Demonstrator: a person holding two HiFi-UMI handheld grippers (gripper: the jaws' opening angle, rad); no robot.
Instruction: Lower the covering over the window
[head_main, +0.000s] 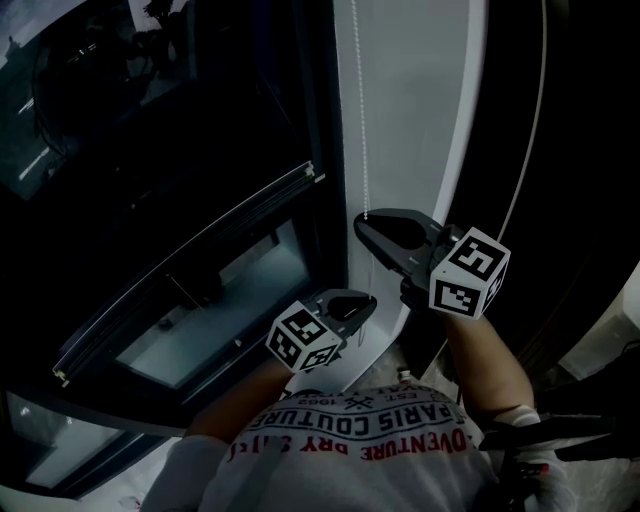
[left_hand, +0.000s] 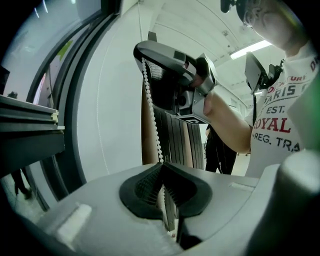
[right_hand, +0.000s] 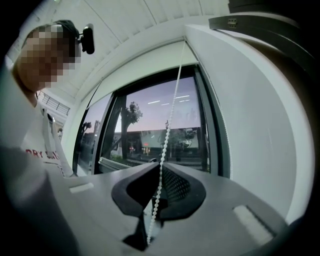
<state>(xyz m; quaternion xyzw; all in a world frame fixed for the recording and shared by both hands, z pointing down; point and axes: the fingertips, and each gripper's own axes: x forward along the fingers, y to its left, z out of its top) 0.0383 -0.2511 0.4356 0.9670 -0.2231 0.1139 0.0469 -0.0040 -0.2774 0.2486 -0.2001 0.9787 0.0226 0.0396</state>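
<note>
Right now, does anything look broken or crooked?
Nothing stands out. The bead chain hangs straight beside the window, and the left gripper and right gripper are both shut on it.

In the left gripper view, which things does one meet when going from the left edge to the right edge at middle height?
dark window frame → white wall panel → bead chain → person's forearm → printed white shirt

A dark-framed window (right_hand: 150, 130) looks out on a dusk street with a tree (right_hand: 129, 112). A white wall (right_hand: 260, 125) stands just beside it. A strip light (left_hand: 250, 48) glows on the ceiling.
</note>
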